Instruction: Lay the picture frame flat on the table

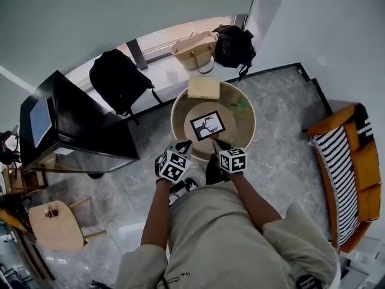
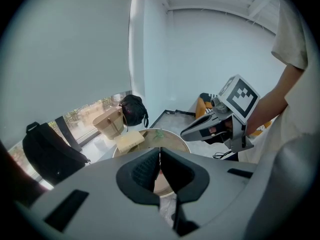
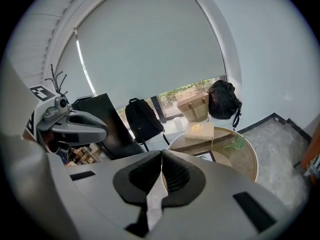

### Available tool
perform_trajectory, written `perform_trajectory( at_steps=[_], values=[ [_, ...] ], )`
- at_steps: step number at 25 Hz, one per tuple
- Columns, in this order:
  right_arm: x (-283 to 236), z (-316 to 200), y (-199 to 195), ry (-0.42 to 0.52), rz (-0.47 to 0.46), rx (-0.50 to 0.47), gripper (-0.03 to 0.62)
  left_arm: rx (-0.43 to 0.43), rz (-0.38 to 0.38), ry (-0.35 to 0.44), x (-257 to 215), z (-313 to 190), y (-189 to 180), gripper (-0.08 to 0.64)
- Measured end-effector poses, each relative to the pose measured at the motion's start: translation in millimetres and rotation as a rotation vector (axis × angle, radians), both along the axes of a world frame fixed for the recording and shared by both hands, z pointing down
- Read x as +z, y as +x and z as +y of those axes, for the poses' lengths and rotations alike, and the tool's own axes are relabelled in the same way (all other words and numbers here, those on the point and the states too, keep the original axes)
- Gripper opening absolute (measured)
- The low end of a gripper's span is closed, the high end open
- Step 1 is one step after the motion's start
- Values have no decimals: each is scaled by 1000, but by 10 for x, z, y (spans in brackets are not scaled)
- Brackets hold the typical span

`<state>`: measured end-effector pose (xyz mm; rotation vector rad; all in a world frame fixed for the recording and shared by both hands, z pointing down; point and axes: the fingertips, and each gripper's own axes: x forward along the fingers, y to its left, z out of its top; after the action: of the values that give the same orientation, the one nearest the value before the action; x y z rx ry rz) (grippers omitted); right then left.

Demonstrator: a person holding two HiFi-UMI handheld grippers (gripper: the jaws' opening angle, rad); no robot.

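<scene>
The frame [image 1: 207, 125] sits near the middle of the round table [image 1: 240, 131], straight ahead of both tools and a little beyond their tips. It falls in the gap between them. The right hand-held gripper [image 1: 218, 144] is the nearer one, its tip just short of the frame's near right corner. The left hand-held gripper [image 1: 184, 144] is a bit further off, to the frame's near left.

The frame's long side runs crosswise to the reach, with its right end turned slightly away. From above I cannot tell whether it is propped up or already flat.

Both pairs of jaws are pressed together with nothing between them. They would likely have to spread before taking an edge.
</scene>
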<state>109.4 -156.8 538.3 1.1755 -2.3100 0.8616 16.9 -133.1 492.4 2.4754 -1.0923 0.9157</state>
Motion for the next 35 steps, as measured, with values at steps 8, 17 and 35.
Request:
perform_trajectory(
  at_steps=[8,17,35],
  values=[
    [-10,-28,55,1,-3,19,32,4,4,-8,12,-21,40,22],
    [4,-60,87,1,-3,33,32,4,28,-22,27,0,99,22],
    [27,-70,113,-1,1,40,32,17,30,-39,80,-1,121,21]
  ],
)
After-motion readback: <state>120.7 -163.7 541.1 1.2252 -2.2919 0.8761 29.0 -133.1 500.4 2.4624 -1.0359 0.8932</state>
